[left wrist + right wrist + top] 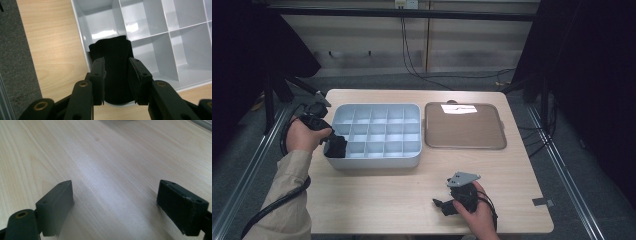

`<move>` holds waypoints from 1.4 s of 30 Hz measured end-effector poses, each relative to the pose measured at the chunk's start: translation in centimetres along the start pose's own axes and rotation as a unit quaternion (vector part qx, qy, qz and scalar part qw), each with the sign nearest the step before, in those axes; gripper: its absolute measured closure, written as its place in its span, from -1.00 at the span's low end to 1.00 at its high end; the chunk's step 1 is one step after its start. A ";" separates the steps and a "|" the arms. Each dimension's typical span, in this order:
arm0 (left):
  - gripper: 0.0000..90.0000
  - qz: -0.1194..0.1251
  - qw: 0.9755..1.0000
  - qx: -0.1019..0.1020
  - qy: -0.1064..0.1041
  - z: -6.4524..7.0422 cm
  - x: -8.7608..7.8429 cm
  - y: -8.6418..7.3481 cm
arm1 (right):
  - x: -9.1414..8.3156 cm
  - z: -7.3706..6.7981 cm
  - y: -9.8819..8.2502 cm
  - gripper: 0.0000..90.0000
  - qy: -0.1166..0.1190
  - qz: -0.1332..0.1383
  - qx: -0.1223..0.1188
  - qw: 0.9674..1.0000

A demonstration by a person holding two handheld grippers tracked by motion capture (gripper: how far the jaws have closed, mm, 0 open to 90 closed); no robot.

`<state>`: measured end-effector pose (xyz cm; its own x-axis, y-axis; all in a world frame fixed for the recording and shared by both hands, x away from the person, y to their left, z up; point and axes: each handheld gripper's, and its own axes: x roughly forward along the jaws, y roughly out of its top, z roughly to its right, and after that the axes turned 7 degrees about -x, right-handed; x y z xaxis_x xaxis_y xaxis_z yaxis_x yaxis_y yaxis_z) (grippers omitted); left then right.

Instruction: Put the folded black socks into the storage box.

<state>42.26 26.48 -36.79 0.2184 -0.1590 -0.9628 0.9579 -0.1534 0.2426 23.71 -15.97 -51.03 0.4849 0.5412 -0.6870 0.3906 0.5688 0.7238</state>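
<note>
Gripping a black folded cloth (115,67) between its fingers (98,75), the left gripper (333,145) is at the near left corner of a grey divided box (412,157). In the left gripper view the two pads sit against either side of the cloth, which stands upright between them, its lower end at the box's near rim and its top rising in front of the corner compartment. Whether the cloth reaches the compartment floor cannot be told. The person's left hand (304,134) holds that gripper over the left edge of the tabletop (377,195).

The box lies on the left half of the tabletop, toward the far side, and is split by thin walls into rows of small square compartments. Apart from the corner where the cloth is, the compartments show bare pale floors.

Just beside the box, on its right, a shallow brown tray (464,142) lies flat with a raised rim. Near its far edge is a small white slip (458,108); whether it is paper or a glare of light cannot be told.

Near the tabletop's near edge, right of the middle, the right hand (477,215) holds the right gripper (443,206) low over bare wood. In the right gripper view its fingers (56,205) stand wide apart with bare wood between them.
</note>
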 end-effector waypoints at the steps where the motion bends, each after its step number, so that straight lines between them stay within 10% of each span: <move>1: 0.49 0.000 1.000 -0.001 0.000 0.0 -0.2 0.0 | 0.0 0.0 0.0 -0.70 0.000 0.000 0.000 1.000; 42: 1.00 -0.035 0.999 0.000 -0.014 0.4 -1.2 0.8 | 0.0 0.0 0.1 -0.71 0.001 -0.002 0.002 1.000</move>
<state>42.74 26.12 -35.42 0.1449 -0.1754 -0.9738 0.9706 -0.1658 0.1743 23.73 -15.91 -51.01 0.4815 0.5409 -0.6896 0.3947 0.5687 0.7217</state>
